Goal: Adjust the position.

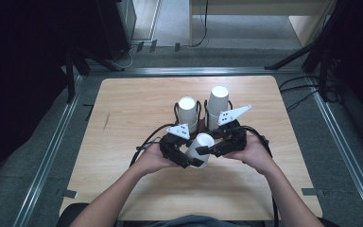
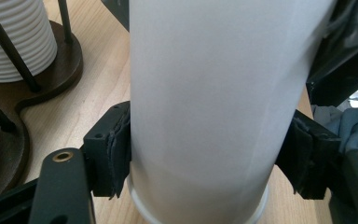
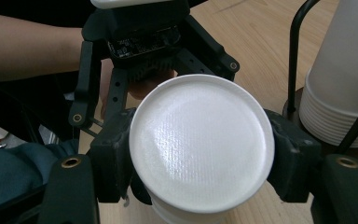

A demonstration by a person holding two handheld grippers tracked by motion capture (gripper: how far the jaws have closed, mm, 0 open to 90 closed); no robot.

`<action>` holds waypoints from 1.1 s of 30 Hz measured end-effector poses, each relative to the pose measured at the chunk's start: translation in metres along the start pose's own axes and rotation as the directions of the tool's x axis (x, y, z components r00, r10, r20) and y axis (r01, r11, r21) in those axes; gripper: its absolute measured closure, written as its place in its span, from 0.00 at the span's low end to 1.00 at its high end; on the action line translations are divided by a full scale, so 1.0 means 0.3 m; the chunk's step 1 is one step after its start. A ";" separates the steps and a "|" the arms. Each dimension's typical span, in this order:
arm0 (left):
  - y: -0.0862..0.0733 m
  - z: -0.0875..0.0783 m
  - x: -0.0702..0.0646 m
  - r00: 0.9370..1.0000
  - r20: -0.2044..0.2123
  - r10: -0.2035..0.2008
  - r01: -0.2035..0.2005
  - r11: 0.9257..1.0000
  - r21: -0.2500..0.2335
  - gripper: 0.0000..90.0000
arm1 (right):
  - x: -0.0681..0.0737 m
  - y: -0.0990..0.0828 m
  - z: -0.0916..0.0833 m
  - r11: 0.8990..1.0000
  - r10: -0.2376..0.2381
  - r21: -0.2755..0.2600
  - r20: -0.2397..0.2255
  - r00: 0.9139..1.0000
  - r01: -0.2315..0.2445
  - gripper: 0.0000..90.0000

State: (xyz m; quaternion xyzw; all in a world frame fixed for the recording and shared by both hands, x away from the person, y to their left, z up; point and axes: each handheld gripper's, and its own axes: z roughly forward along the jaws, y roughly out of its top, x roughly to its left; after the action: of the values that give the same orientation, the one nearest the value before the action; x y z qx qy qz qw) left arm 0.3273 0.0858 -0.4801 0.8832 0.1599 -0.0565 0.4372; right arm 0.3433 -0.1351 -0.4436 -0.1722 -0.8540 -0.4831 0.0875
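overhead looks down; gripper views close, sharing cup [image 1: 200,147]

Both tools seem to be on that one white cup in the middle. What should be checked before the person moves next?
1. Left tool on the white cup: ok, both pads touch its sides near the rim.
2. Right tool on the cup's closed end: ok, its pads sit on either side of it.
3. Cup free of the cup stacks in the rack: ok, it is apart from them.
4. One cup or several nested: cannot tell from outside.
5. Cup undented by the grip: ok as far as the visible wall shows.
6. Wooden table bare in front of the rack: ok.
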 end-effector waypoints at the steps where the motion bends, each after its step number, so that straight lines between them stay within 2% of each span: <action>1: 0.001 -0.002 0.001 1.000 -0.002 0.001 -0.001 1.000 0.002 0.32 | -0.003 0.001 -0.001 1.000 0.002 0.000 0.002 1.000 -0.002 0.37; 5: 0.003 -0.013 0.005 1.000 0.000 -0.006 0.006 1.000 -0.003 0.32 | -0.002 0.000 -0.002 1.000 -0.017 -0.002 0.010 1.000 0.017 0.33; 7: 0.002 -0.019 0.009 1.000 -0.006 -0.010 0.010 1.000 -0.002 0.32 | -0.003 -0.002 -0.005 1.000 -0.022 0.008 0.032 0.999 0.022 0.30; 10: 0.001 -0.034 0.018 1.000 -0.006 -0.015 0.015 1.000 0.001 0.32 | -0.006 -0.006 -0.010 1.000 -0.014 0.009 0.028 1.000 0.014 0.30; 11: 0.001 -0.041 0.024 1.000 0.007 -0.023 0.023 1.000 0.001 0.32 | -0.006 -0.009 -0.015 1.000 -0.027 0.014 0.037 0.999 0.026 0.29; 16: 0.002 -0.067 0.034 1.000 0.001 -0.024 0.024 1.000 0.011 0.32 | -0.008 -0.015 -0.022 0.999 -0.040 0.020 0.037 0.999 0.039 0.29; 24: 0.020 -0.094 0.046 0.999 -0.040 -0.001 0.004 0.998 0.070 0.32 | -0.006 -0.034 -0.020 0.997 -0.040 0.063 0.038 0.998 0.038 0.28; 27: 0.026 -0.097 0.049 0.998 -0.062 0.029 -0.021 0.993 0.117 0.32 | -0.003 -0.041 -0.015 0.996 -0.048 0.084 0.047 0.998 0.044 0.28; 33: 0.035 -0.095 0.060 0.997 -0.070 0.041 -0.029 0.986 0.161 0.32 | -0.006 -0.053 -0.010 0.994 -0.051 0.101 0.064 0.997 0.044 0.28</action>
State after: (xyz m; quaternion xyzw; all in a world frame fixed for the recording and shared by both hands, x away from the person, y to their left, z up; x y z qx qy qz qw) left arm 0.3466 0.1065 -0.4590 0.9196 0.1553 -0.0292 0.3596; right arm 0.3389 -0.1456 -0.4551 -0.1632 -0.8832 -0.4361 0.0557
